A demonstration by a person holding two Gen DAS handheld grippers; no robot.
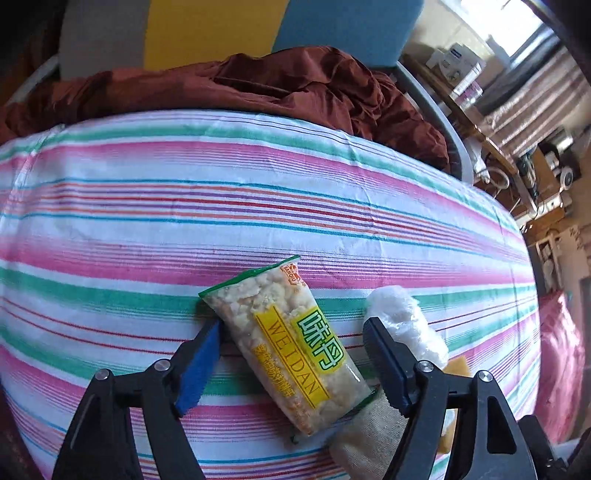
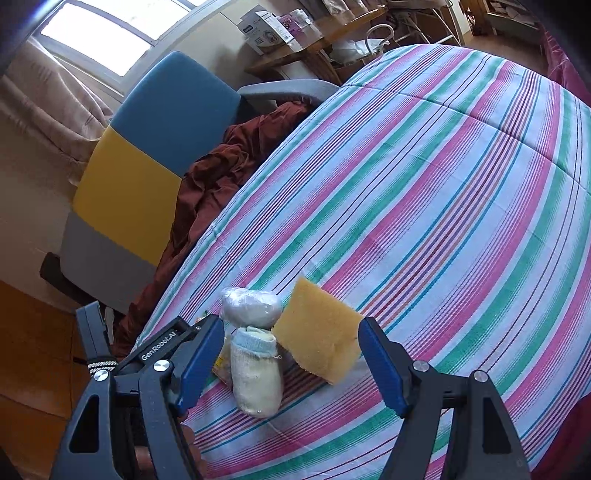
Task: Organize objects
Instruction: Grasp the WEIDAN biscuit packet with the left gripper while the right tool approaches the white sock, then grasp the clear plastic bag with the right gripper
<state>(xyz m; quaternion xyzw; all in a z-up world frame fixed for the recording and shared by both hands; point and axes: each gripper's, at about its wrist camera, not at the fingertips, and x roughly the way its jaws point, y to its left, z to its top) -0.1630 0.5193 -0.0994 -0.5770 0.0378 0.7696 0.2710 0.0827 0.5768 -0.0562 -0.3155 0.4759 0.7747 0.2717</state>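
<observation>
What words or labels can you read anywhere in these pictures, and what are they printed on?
"WEIDAN": yellow band of the clear snack packet.
Large green Chinese characters beside it: legible print, not transcribed here.
Small red logo at the packet's top: too small to read.
"GenRobot.AI": black arm of the hand-held gripper.
Cardboard boxes on the wooden desk: blurred.

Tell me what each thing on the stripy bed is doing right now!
Snack packet: sealed, lying flat between the open left gripper fingers.
Rolled sock: bundled, lying down.
White wrapped bundle: wrapped, lying.
Yellow sponge: tilted up on edge.
Right gripper: open, empty.
</observation>
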